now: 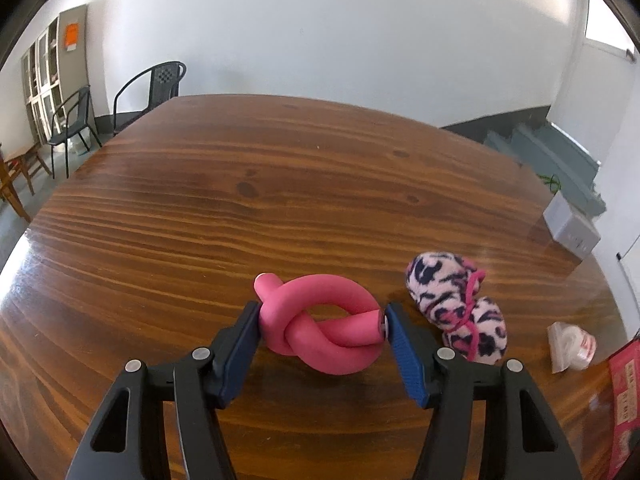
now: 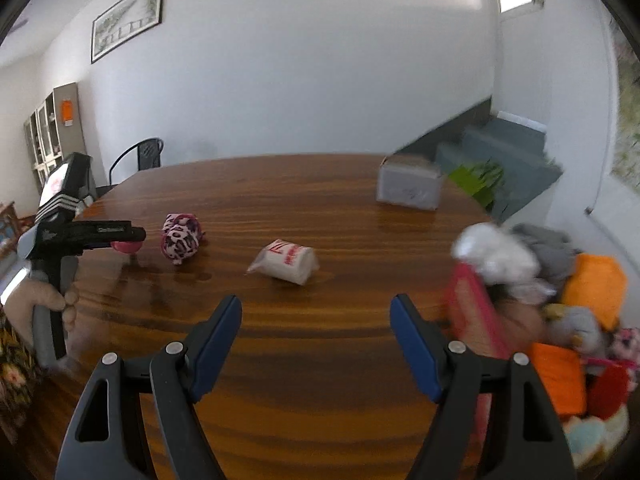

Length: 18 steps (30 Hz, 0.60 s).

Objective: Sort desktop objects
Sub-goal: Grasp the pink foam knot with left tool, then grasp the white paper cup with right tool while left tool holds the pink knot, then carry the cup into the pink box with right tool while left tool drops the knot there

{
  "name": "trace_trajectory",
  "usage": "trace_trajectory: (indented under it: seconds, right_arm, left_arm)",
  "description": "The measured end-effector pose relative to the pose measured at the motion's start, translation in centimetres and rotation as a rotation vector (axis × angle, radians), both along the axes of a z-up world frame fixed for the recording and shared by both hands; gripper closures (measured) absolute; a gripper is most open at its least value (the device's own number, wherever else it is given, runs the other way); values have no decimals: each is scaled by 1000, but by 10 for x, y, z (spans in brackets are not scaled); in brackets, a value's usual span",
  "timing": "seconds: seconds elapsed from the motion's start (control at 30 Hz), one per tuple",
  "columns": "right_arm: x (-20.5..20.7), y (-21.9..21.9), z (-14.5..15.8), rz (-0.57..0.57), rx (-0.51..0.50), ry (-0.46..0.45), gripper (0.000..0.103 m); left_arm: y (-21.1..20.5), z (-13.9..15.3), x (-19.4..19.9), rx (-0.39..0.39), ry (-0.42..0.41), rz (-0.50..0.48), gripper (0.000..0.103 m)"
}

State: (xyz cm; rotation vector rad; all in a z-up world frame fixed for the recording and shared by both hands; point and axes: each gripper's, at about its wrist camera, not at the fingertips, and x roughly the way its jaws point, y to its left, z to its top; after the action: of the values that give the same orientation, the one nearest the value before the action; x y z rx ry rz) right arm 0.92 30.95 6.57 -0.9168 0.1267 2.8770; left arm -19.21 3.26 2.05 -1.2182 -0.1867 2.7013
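Wood table point(image 1: 280, 184) was seen under everything, wide and brown, and it reached far ahead of both tongs. A pile of soft things point(image 2: 560, 320) in a red bin was seen on the right side of the right tongs point(image 2: 316, 312), close to the right finger; it was blurred, so the things in it could not be told apart. A grey box point(image 2: 408, 186) was seen far ahead of the right tongs and a little to the right.

A pink foam knot point(image 1: 320, 328) was seen right between the fingers of the left tongs point(image 1: 322, 320). Its long side was laid across the tongs, from one finger to the other. Both blue pads were touched by it or nearly so: the left pad was pressed on the knot, and the knot's end was met at the right pad. The left tongs were held half open, and whether the knot was squeezed tight could not be told. The knot was seen resting on the table.

A spotted fuzzy toy point(image 1: 460, 308) was seen just beside the right finger of the left tongs. A small white packet point(image 2: 286, 260) was seen ahead of the right tongs, well apart from them.

The right tongs were held wide open, and nothing was held in them. The knot was much nearer to the left tongs, so the grab would likely be done by them.
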Motion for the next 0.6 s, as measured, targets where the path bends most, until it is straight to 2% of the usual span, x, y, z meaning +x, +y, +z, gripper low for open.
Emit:
trace_trajectory:
  seconds: [0.2, 0.47, 0.5, 0.57, 0.6]
  right_arm:
    - [-67, 12, -16, -36, -187, -121, 23]
    - [-121, 16, -34, -104, -249, -174, 24]
    - [-125, 16, -35, -107, -247, -179, 26]
    - [-131, 14, -40, -103, -228, -203, 51]
    - [-131, 13, -42, -100, -218, -203, 51]
  left_arm:
    - [-12, 8, 1, 41, 8, 27, 39]
    - [-10, 6, 1, 53, -1, 18, 39]
    - [-10, 6, 1, 53, -2, 16, 39]
    - [-9, 5, 1, 52, -5, 11, 39]
    - [-9, 5, 1, 51, -5, 9, 39]
